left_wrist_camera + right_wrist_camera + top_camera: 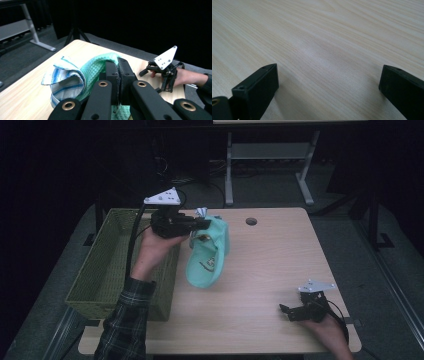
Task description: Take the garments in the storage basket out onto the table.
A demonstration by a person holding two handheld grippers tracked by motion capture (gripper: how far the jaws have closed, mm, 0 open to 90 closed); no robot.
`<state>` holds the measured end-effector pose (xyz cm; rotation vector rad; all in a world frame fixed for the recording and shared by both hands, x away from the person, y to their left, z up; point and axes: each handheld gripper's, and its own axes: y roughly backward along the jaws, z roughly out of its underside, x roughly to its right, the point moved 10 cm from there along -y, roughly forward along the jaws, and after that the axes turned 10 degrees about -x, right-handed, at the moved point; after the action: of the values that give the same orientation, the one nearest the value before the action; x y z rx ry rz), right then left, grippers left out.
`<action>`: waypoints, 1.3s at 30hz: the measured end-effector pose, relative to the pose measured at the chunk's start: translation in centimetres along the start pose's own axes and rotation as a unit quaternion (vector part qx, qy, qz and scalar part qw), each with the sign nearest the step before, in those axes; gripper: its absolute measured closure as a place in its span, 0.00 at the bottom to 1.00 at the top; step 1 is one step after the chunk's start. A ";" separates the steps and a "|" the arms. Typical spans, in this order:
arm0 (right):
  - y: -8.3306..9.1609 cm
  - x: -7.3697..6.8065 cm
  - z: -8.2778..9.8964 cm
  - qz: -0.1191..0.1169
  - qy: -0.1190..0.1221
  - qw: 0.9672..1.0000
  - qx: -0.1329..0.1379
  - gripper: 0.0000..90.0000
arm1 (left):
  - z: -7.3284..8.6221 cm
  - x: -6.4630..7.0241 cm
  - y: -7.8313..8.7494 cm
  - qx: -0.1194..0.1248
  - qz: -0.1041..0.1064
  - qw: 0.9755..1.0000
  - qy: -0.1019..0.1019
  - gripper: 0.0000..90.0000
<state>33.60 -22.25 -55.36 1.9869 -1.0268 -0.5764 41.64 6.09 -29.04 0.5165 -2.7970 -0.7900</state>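
Two cloths hang pinched together in the left claw [204, 224], just beside the basket's [107, 265] right rim: a green waffle-weave towel [207, 255] and a blue-striped white cloth [63, 78], bunched against it. That claw is clenched on them, and they dangle above the counter [270, 265] rather than lying on it. The lifting seems done; what looks left is the carry over the rim and the drop inside the basket, whose floor appears bare as far as the dim light shows. The right claw [295, 312] rests low on the counter, well apart from the basket at the near right corner, jaws spread wide with nothing between them, only wood grain beneath.
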 end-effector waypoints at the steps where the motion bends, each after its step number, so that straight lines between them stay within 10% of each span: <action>1: 0.0 0.0 0.0 0.000 0.000 1.000 0.000 0.02 | 0.0 0.1 -0.3 0.000 0.001 1.000 -0.001 0.98; 21: 0.0 0.0 0.0 0.000 0.000 1.000 0.000 0.02 | 2.4 3.2 -9.6 -0.069 0.020 0.997 -0.021 0.98; 39: 0.0 0.0 0.0 0.001 0.001 1.000 -0.001 0.02 | 10.0 3.4 -18.0 -0.138 0.027 0.990 0.017 0.98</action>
<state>33.59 -22.27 -55.37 1.9855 -1.0256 -0.5735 40.77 -4.88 -46.81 0.4008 -2.5977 -1.1223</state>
